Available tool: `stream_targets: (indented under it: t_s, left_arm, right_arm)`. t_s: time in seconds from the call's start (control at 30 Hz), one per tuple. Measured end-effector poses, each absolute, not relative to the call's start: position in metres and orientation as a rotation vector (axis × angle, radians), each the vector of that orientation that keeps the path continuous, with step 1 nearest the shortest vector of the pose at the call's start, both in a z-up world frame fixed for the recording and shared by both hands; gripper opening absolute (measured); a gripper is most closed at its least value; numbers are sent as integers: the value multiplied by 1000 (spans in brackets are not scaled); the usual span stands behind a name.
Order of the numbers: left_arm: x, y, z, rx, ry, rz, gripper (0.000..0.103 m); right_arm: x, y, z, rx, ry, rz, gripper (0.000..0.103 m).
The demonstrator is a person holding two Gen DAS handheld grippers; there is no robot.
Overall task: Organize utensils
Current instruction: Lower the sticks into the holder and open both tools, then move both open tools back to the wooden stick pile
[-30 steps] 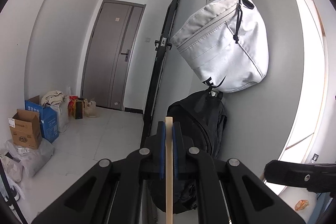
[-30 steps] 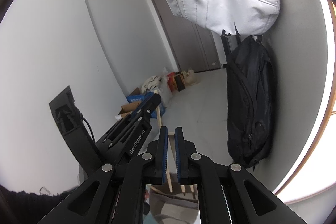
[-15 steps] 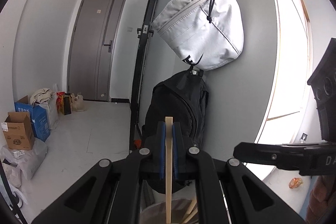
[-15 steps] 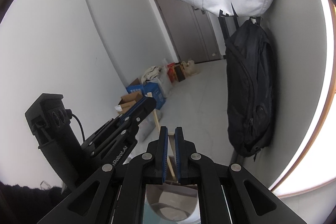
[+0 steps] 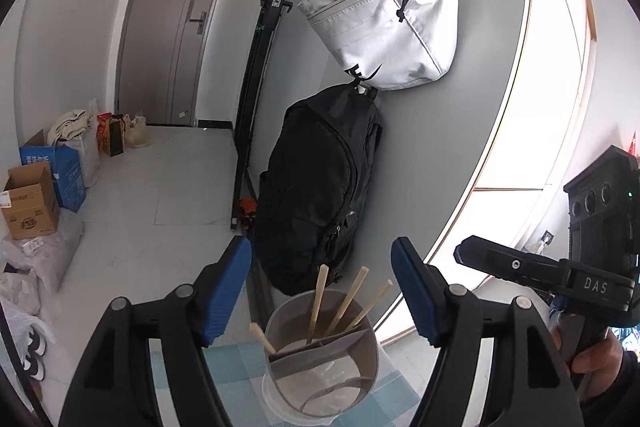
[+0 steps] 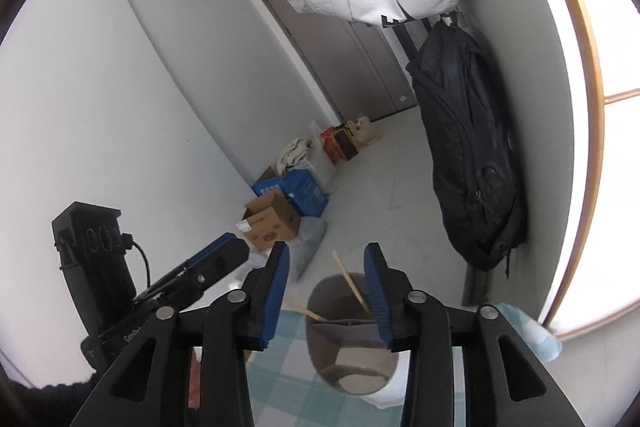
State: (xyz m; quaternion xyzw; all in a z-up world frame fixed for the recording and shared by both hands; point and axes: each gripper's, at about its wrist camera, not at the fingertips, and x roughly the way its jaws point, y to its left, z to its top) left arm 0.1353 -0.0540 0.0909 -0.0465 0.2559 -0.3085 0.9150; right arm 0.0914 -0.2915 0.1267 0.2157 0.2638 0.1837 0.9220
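My left tongs (image 5: 320, 281) have just been opening and now stand wide apart, blue pads bare, with nothing pressed between them. Below and between them stands the round grey plastic utensil holder (image 5: 362, 379), split by inner dividers into compartments. Four pale wooden chopsticks (image 5: 346, 301) lean in it: three fan upward out of the far compartment, and a fourth (image 5: 262, 337) tilts over the left rim. The holder sits on a blue-and-white checked cloth (image 5: 236, 359) that covers the table.

My right tongs (image 6: 326, 289) have also just been opening; they stand partly apart and grip nothing. From the right wrist view the same holder (image 6: 344, 359) lies just beyond the pads, one chopstick (image 6: 350, 281) rising between them without touching the left pad; whether it brushes the right pad I cannot tell. Another chopstick (image 6: 306, 311) slants out to the left over the rim.

In the left wrist view my right tongs appear at the right edge, black and held in my hand (image 5: 596, 359). Behind the holder a black backpack (image 5: 320, 187) hangs on the grey wall under a white fabric bag (image 5: 384, 23). On the tiled floor (image 5: 160, 195) by the grey door (image 5: 176, 23) stand a brown cardboard box (image 5: 28, 207) and a blue carton (image 5: 68, 171).
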Motion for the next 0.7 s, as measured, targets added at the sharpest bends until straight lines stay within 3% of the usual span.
stream_targets:
  t_s: [0.07,0.23,0.3,0.43,0.7]
  left_arm:
    - [129,-53,93,-76,551,-588,69]
    - [106,-46,92,-64,563,-489,70]
    - [96,-44,91,-60,557,-464,71]
    - [76,-39,89,-42,534,-409,83]
    - [50,-21,81,-2,512,-357,83]
  right_arm:
    - [80,-294,126,445,535,358,56]
    - [56,-288,126,430,511,341,69]
    - [46,-283,125,417,499,348,71]
    - [26,-269,122,391,484,353,76]
    - [5,-246,111,345,471,362,83]
